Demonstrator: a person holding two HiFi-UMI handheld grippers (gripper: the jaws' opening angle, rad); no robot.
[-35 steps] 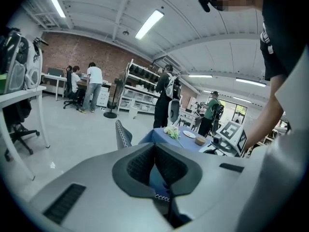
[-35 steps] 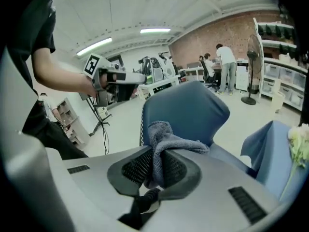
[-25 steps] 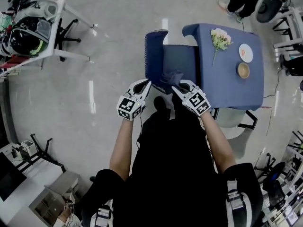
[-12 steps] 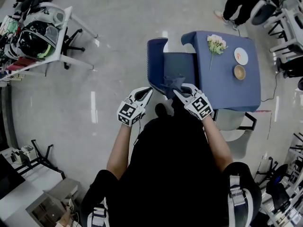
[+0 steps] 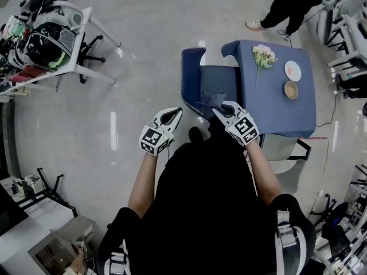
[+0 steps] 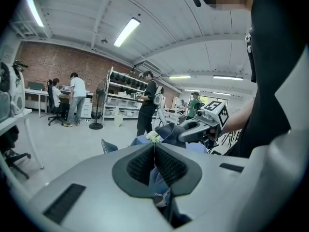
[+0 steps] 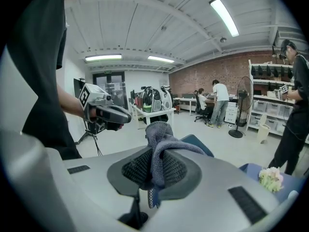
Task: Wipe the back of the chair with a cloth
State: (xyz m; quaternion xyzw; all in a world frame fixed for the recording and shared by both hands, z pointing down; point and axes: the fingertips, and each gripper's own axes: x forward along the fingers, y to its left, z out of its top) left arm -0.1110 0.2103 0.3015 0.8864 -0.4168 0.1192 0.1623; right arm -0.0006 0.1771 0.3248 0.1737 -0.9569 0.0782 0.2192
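Note:
A blue chair point(image 5: 217, 80) stands in front of me, its back point(image 5: 190, 78) turned to the left of the head view. My right gripper point(image 5: 218, 108) is shut on a grey-blue cloth point(image 5: 210, 100), held just above the chair's near edge. In the right gripper view the cloth point(image 7: 160, 141) bunches up between the jaws, with the chair's corner point(image 7: 196, 143) behind it. My left gripper point(image 5: 175, 113) is shut on nothing, left of the chair and apart from it. The left gripper view shows its jaws point(image 6: 154, 152) pressed together, and the right gripper point(image 6: 195, 127) with the cloth point(image 6: 167, 129) beyond.
A blue-covered table point(image 5: 276, 105) touches the chair's right side; flowers point(image 5: 262, 55), a plate point(image 5: 293, 70) and a bowl point(image 5: 291, 90) lie on it. A white desk with helmets point(image 5: 48, 39) stands far left. A person point(image 5: 287, 6) walks at top right. Bare floor lies left of the chair.
Both grippers stay almost where they were, the right still holding the cloth at the chair's near edge. The person at top right has stepped further left.

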